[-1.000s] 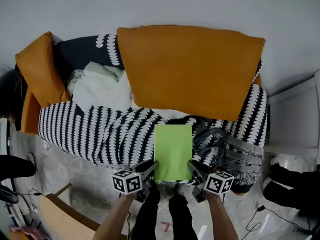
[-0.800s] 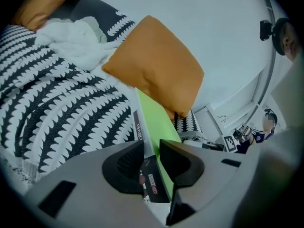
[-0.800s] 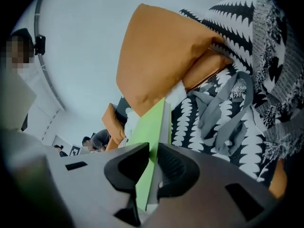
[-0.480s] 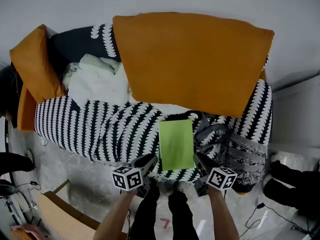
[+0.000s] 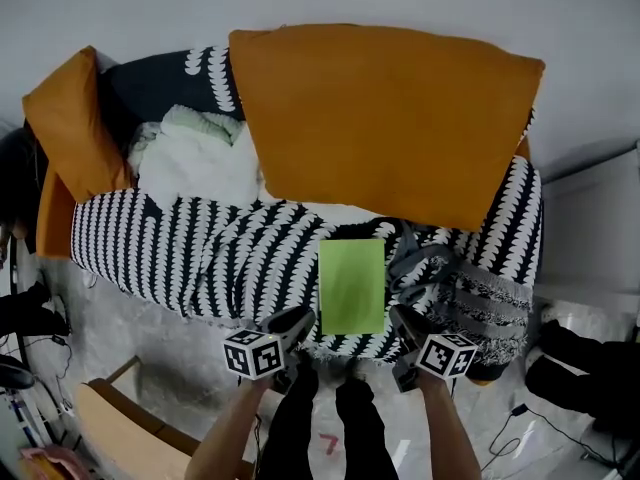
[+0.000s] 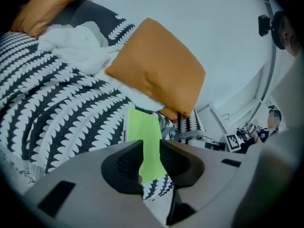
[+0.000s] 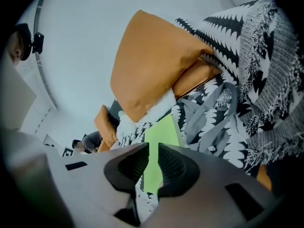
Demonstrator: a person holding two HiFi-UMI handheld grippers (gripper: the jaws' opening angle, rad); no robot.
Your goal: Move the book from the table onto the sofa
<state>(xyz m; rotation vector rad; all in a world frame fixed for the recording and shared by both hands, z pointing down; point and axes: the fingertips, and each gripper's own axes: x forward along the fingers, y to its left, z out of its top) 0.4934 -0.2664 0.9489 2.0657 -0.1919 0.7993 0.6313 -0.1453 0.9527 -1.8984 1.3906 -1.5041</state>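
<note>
Now the book (image 5: 352, 286) lies lengthwise front-to-back on the sofa (image 5: 170, 253); left claw (image 5: 300, 320), right claw (image 5: 398, 318) spread.

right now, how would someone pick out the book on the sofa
Find the black-and-white patterned sofa with a big orange cushion against its back. Just below that cushion, near the seat's front edge, lies the book: a flat, plain bright green rectangle among busy patterns.

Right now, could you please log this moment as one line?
book flat on sofa | left gripper open, by its near-left corner | right gripper open, by near-right corner
</note>
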